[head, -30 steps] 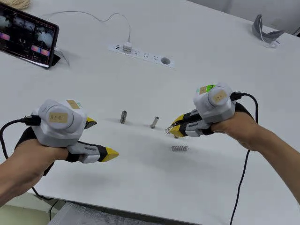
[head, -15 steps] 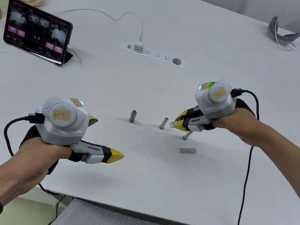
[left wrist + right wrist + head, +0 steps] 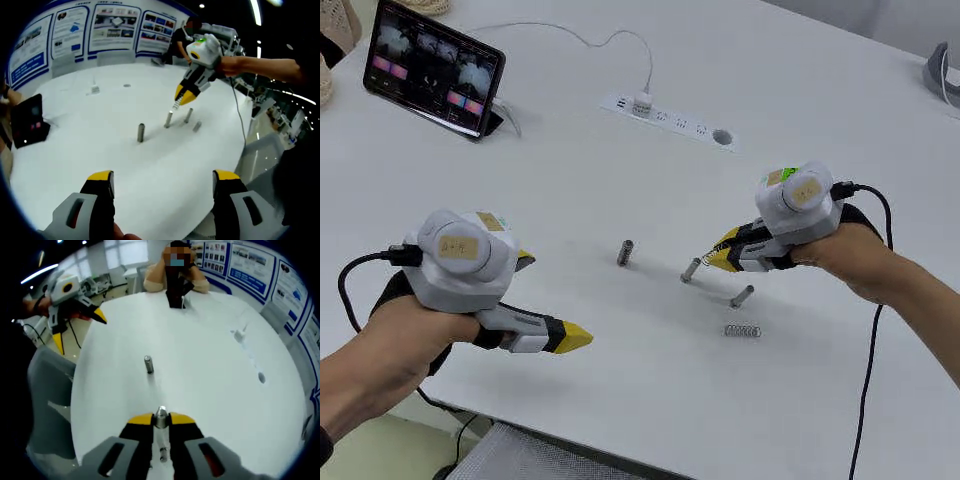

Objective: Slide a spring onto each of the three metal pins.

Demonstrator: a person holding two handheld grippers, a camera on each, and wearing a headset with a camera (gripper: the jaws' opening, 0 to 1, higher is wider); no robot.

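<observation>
Three short metal pins stand in a row on the white table. The left pin [image 3: 625,252] [image 3: 141,132] [image 3: 148,363] wears a spring. The middle pin [image 3: 691,270] [image 3: 169,119] and the right pin [image 3: 742,296] [image 3: 197,126] are bare. My right gripper [image 3: 720,258] [image 3: 160,416] is shut on a small spring [image 3: 707,258] [image 3: 176,106], whose free end hangs just above and beside the middle pin's top. A second spring [image 3: 742,330] lies loose in front of the right pin. My left gripper [image 3: 548,300] [image 3: 164,176] is open and holds nothing, well to the left of the pins.
A tablet [image 3: 435,68] leans at the back left. A white power strip [image 3: 665,118] with a plugged cable lies behind the pins. The table's front edge [image 3: 620,440] runs close below the left gripper. A person [image 3: 175,270] sits at the table's far end.
My right gripper has carried the spring up and leftward, from in front of the right pin to the middle pin's top. The left gripper has stayed put; the head camera has shifted.
</observation>
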